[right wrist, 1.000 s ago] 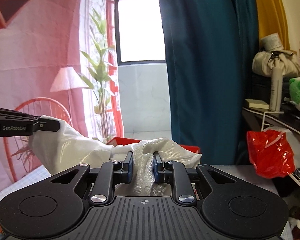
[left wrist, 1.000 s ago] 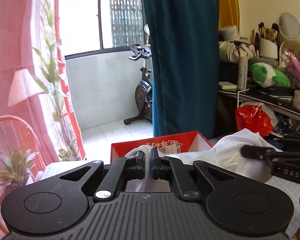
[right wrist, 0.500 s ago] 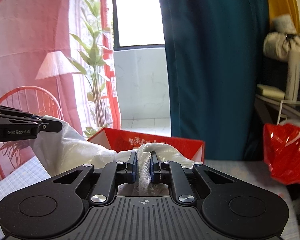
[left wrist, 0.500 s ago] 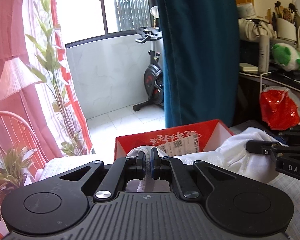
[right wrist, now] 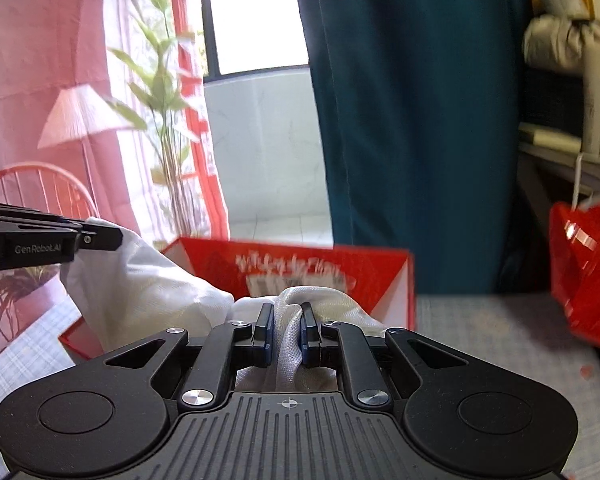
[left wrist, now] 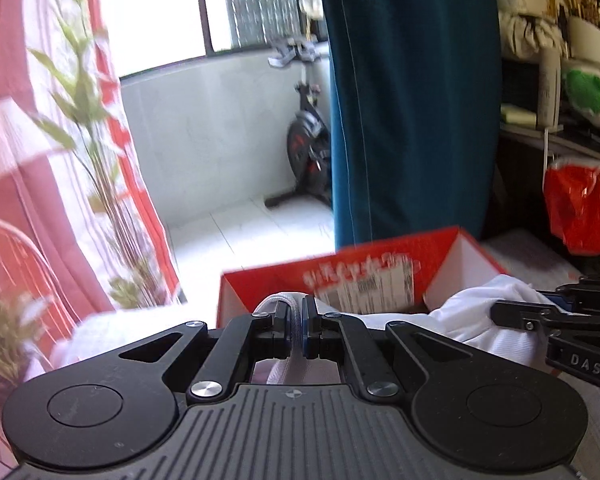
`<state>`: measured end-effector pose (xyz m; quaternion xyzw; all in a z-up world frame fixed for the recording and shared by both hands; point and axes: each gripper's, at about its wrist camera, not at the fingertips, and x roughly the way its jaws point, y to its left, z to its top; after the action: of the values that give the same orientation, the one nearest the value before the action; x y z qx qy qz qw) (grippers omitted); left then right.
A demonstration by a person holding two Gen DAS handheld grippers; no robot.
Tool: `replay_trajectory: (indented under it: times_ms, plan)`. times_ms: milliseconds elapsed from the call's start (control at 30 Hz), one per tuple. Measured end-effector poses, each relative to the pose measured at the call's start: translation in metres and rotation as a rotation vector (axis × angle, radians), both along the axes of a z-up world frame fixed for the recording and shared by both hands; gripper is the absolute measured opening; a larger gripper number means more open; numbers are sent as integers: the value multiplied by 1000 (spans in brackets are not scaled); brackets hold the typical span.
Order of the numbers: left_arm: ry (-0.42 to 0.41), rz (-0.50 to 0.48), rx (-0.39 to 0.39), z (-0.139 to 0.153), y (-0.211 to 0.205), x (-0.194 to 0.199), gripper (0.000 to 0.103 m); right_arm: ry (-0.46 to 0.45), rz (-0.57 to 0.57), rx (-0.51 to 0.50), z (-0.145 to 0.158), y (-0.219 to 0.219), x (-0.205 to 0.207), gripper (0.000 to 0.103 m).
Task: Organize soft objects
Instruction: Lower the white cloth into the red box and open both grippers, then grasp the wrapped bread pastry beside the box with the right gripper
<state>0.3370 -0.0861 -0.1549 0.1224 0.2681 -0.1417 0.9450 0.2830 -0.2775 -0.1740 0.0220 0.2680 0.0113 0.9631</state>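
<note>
A pink curtain (left wrist: 28, 128) is hanging at the far left, with a leafy plant (left wrist: 88, 128) in front of it and a red chair (right wrist: 40, 192) low beside it. The left gripper (left wrist: 296, 326) is sitting next in line; its jaws are squeezing all the way down on a thin corded edge of the white cloth (left wrist: 472, 312), and in the right wrist view its fingertips (right wrist: 108, 238) are pinching the cloth's raised left corner. The cloth is stretching between the two grippers, sagging over the near side of the red box (left wrist: 380, 276), which is standing on the checked tabletop (right wrist: 480, 332) just behind both grippers. The right gripper (right wrist: 286, 330) is clamping a bunched fold of the same cloth; its jaws have just been closing on it, and they are standing a little apart with the fabric filling the gap. Behind the box an exercise bike (left wrist: 308, 136) is standing on a tiled balcony, and a teal curtain (left wrist: 412, 96) is hanging right of it. Further right a red bag (left wrist: 580, 212) is dangling from a cluttered shelf, where a green plush (left wrist: 584, 92) is lying
</note>
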Motion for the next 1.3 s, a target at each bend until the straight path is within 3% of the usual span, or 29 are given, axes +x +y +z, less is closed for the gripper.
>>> replay_trajectory:
  times_ms: [200,300,333,367,433,533,567,633,667,767,1033,1300]
  plan:
    - [108,12,-26,-27,9,17,7,58,1,19,-22,3,11,11]
    - [124,-8,-49,-32,15,18,12,68,-14,-27,-28,8,10,18]
    - [126,-21,-52,-32,16,17,24,65,-19,-49,-28,11,8,22]
    - [125,-29,-53,-32,17,15,49,60,-23,-64,-29,13,6,24]
    - [105,-30,-51,-30,18,8,72,55,-27,-76,-28,15,1,31]
    - [107,-30,-49,-28,21,1,81,30,-37,-76,-24,14,-12,61]
    - [117,-26,-51,-27,22,-1,87,20,-41,-72,-23,13,-17,66]
    - [129,-17,-57,-27,25,-6,94,5,-62,-72,-21,11,-27,95]
    - [136,-13,-62,-27,27,-9,97,-2,-82,-76,-20,11,-32,102]
    - [160,-11,-89,-27,35,-19,101,-25,-118,-66,-19,9,-48,103]
    - [198,39,-132,-33,45,-54,103,28,-164,-21,-35,8,-76,103]
    - [244,14,-95,-51,36,-81,103,80,-142,-76,-50,27,-95,103]
